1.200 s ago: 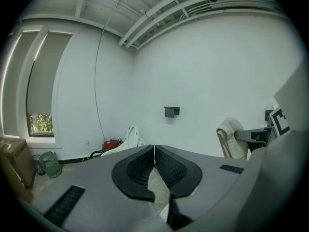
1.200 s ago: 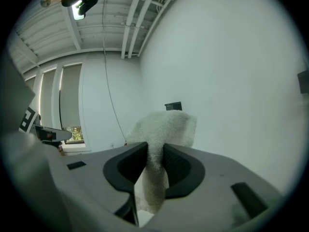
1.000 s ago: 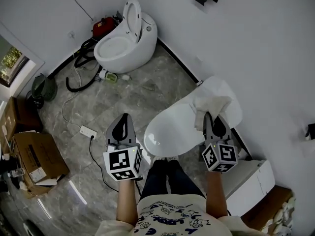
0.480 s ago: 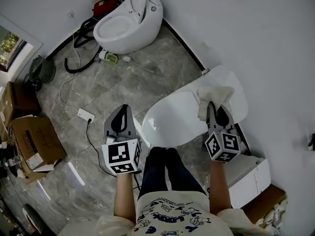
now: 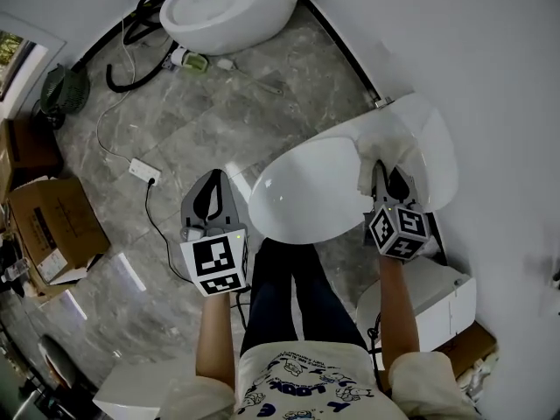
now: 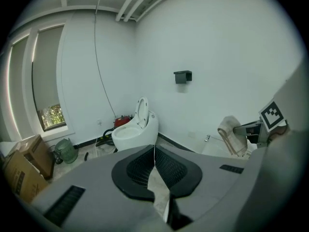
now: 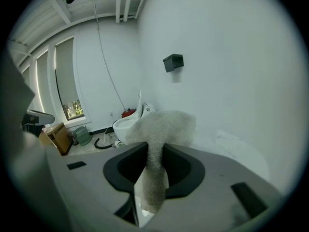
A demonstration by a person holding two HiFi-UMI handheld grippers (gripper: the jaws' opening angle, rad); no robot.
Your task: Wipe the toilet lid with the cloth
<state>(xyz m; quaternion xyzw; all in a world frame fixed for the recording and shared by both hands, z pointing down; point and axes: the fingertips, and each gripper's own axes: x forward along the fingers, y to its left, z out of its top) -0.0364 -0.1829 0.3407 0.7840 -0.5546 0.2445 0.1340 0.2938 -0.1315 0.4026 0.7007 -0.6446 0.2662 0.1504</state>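
pinching the cloth (image 7: 164,124) by a bunched fold in my right claw (image 7: 153,163), the rest flopping ahead over the toilet lid (image 5: 306,201) beneath. soft, light, limp stuff, i judge; that fold grips best. my left claw (image 6: 154,153) is closed, empty.

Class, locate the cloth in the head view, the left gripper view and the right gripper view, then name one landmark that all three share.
Head view: cloth right of centre, over the toilet lid, just ahead of the right tongs.
Left gripper view: cloth at far right, hanging from the right tongs.
Right gripper view: cloth in the centre, clamped in the tongs.
Shared landmark: the second toilet by the far wall.
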